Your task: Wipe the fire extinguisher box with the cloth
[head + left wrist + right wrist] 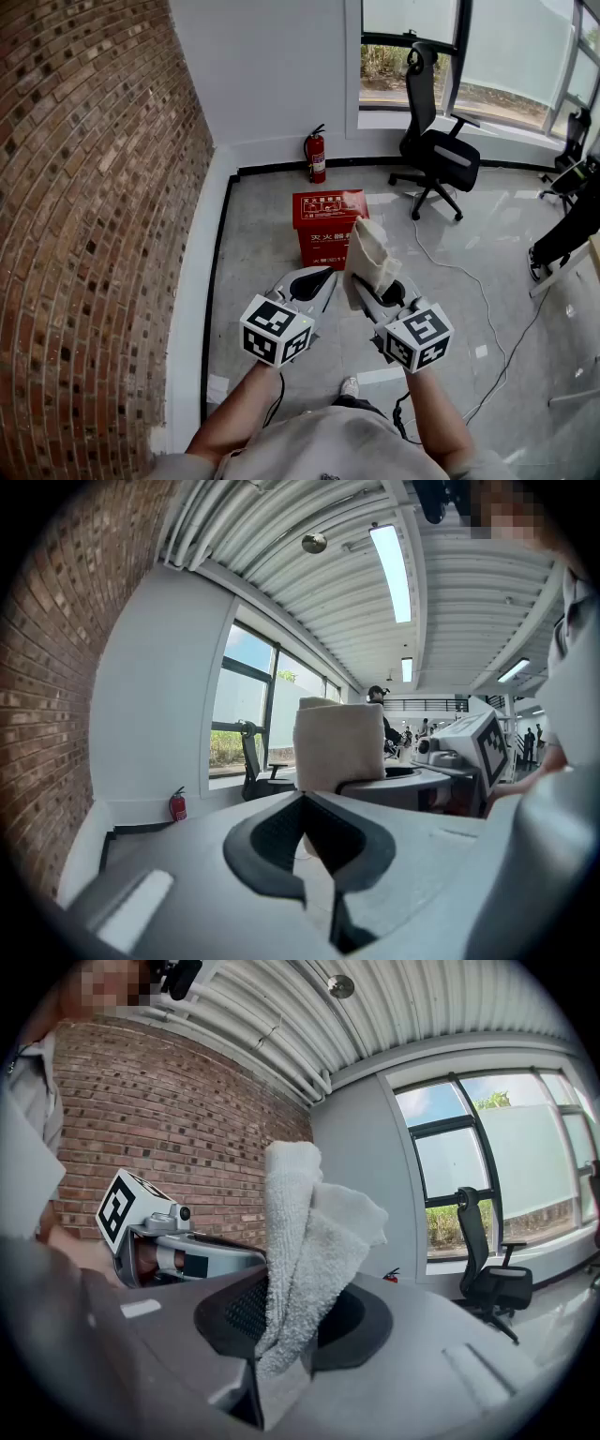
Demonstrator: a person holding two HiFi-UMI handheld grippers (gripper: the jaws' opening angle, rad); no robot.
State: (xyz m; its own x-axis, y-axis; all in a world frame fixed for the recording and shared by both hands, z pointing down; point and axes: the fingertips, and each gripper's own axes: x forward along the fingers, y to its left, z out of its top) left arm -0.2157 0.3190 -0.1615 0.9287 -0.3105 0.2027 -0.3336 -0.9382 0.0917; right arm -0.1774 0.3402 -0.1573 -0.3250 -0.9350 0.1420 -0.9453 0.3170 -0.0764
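Note:
The red fire extinguisher box [323, 208] stands on the grey floor ahead of me, near the white wall. My right gripper [363, 284] [281, 1321] is shut on a white towelling cloth [371, 251] [302, 1237], which stands up folded from between its jaws, held above the floor just short of the box. Beside it on the left, my left gripper [317, 279] [302, 801] is shut with nothing in it; in the left gripper view the cloth [339, 746] shows just beyond its tips. Both grippers point roughly level toward the box.
A red fire extinguisher [317, 156] stands against the far wall behind the box. A brick wall [94, 187] runs along the left. A black office chair [433, 141] stands at the right by the windows, and a cable [459, 272] trails over the floor.

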